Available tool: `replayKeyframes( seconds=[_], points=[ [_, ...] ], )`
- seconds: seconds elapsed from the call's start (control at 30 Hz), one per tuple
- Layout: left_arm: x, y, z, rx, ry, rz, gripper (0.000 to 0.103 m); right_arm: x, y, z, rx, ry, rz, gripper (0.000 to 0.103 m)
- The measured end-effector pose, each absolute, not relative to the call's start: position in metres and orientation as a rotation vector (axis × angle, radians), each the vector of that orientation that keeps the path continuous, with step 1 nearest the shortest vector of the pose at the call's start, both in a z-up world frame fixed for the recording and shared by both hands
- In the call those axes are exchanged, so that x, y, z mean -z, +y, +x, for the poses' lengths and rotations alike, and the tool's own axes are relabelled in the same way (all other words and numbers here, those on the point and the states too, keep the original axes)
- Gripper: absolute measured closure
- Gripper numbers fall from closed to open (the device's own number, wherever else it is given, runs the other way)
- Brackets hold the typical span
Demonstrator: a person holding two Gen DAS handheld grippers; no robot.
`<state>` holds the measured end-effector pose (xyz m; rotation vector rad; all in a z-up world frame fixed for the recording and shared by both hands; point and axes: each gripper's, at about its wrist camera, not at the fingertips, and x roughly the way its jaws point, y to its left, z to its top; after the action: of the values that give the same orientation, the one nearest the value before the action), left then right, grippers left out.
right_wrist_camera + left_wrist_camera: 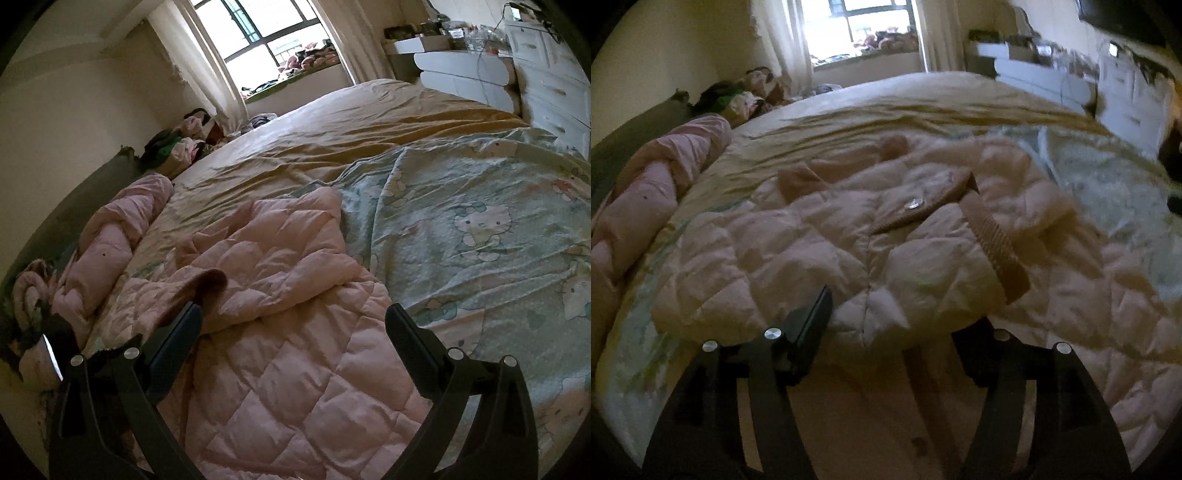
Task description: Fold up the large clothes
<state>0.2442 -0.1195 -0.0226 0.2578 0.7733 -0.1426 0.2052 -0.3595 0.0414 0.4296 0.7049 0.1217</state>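
A pink quilted jacket (820, 236) lies spread on the bed, with one sleeve folded across it that ends in a ribbed cuff (993, 243). My left gripper (894, 319) is low at the jacket's near folded edge with its jaws apart. That edge lies between them and covers the right fingertip, and the pads do not press on it. In the right wrist view the same jacket (295, 295) fills the foreground, with a raised fold (207, 277) near the left finger. My right gripper (295, 328) hovers open over the quilted cloth, gripping nothing.
A rolled pink garment (110, 240) lies along the bed's left side. A pale cartoon-print sheet (480, 221) covers the right half and a tan cover (332, 129) the far part. White drawers (461, 74) stand at the back right, and a clothes pile (184, 144) at the back left.
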Motion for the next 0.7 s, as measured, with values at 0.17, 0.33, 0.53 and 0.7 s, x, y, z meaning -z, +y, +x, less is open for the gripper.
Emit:
replayKeyframes(
  seconds=[0.17, 0.33, 0.53, 0.7],
  points=[
    [0.027, -0.116, 0.232, 0.175, 0.805, 0.233, 0.021, -0.044, -0.35, 0.205, -0.131, 0.711, 0.414, 0.004],
    [0.03, -0.109, 0.216, 0.253, 0.833, 0.2, 0.009, -0.045, -0.333, 0.204, -0.157, 0.719, 0.39, 0.004],
    [0.02, -0.078, 0.2, 0.29, 0.84, 0.068, 0.009, -0.037, -0.307, 0.212, -0.218, 0.767, 0.385, 0.004],
    [0.005, -0.038, 0.195, 0.165, 0.801, 0.041, 0.009, -0.027, -0.276, 0.229, -0.288, 0.824, 0.423, 0.004]
  ],
)
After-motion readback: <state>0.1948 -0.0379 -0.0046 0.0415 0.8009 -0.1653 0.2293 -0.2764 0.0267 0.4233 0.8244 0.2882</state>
